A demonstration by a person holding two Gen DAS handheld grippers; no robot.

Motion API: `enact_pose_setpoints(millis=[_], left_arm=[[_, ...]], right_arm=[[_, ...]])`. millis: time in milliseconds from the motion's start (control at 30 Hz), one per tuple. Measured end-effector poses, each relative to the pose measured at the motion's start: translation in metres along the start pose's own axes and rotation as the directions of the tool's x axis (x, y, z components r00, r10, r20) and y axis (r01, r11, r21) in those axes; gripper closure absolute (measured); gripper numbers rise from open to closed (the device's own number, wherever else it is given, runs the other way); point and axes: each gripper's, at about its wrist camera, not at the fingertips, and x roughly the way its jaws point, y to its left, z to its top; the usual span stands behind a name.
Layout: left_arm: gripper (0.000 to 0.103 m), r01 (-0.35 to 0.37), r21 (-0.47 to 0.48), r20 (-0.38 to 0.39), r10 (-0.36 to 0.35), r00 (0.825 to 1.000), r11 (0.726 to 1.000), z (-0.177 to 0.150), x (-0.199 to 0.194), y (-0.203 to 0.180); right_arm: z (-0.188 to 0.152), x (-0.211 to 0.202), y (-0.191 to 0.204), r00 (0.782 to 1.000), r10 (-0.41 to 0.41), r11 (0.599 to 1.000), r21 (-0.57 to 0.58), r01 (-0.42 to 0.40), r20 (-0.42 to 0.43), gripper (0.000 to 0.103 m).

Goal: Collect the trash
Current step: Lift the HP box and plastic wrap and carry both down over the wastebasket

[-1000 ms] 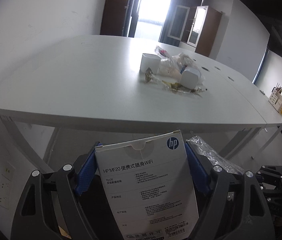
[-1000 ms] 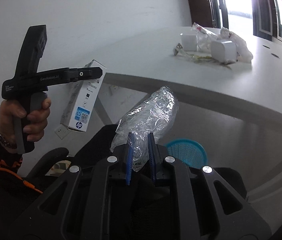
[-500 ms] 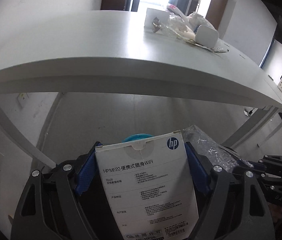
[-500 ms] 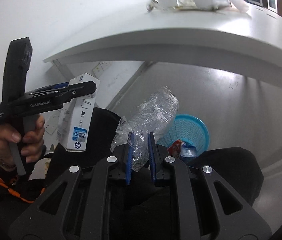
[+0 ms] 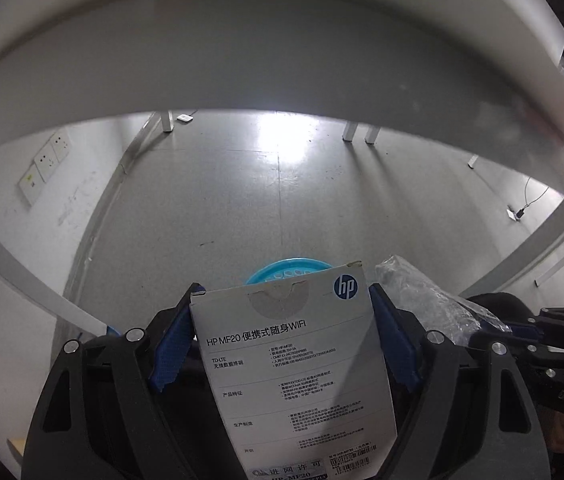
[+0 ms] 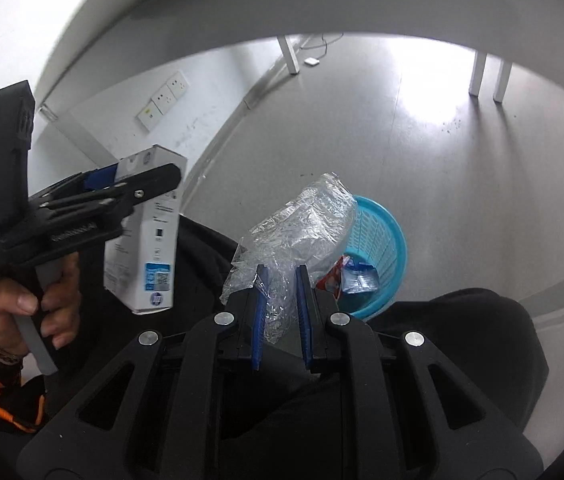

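Note:
My left gripper (image 5: 282, 320) is shut on a white HP box (image 5: 297, 376), held upright between its blue pads. The box also shows in the right wrist view (image 6: 146, 236), held by the left gripper (image 6: 94, 200) at the left. My right gripper (image 6: 280, 276) is shut on a crumpled clear plastic wrapper (image 6: 301, 220); the wrapper also shows in the left wrist view (image 5: 425, 300). A blue plastic waste basket (image 6: 385, 248) stands on the floor just beyond the right gripper, with a red and blue packet (image 6: 349, 276) inside. Its rim (image 5: 282, 272) peeks over the box.
The white table's underside (image 5: 282, 48) arches overhead, its legs (image 5: 355, 132) standing on the grey floor (image 5: 242, 200). Wall sockets (image 5: 44, 164) sit on the left wall. A black chair or clothing (image 6: 461, 328) lies below the right gripper.
Both grippers have dropped below the table edge and tilted down towards the floor. The table top with its trash has left the view and the blue basket has come nearer.

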Motion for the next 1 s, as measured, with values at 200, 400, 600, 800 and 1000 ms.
enact_pose_setpoints(millis=[200,400,600,800,1000], left_arm=[[0.023,0.009,-0.008,-0.073,-0.010,0.997,1.000,0.004,0.058,0.005],[0.023,0.031,-0.079,-0.154,-0.043,0.987,0.996,0.017,0.104,0.015],[0.023,0.022,-0.197,-0.258,-0.074,0.963,0.980,0.021,0.150,0.030],[0.023,-0.026,-0.202,-0.316,-0.040,0.948,0.979,0.025,0.186,0.027],[0.023,-0.102,-0.038,-0.348,0.083,0.934,0.994,0.027,0.215,0.005]], right_arm=[[0.016,0.044,-0.009,0.996,-0.004,1.000,0.026,0.006,-0.084,0.090],[0.024,0.083,-0.025,0.986,-0.013,0.997,0.071,0.025,-0.164,0.090],[0.038,0.126,-0.039,0.974,-0.025,0.994,0.099,0.048,-0.225,0.090],[0.048,0.168,-0.052,0.960,-0.033,0.990,0.125,0.070,-0.280,0.090],[0.052,0.199,-0.066,0.947,-0.017,0.983,0.165,0.074,-0.321,0.089]])
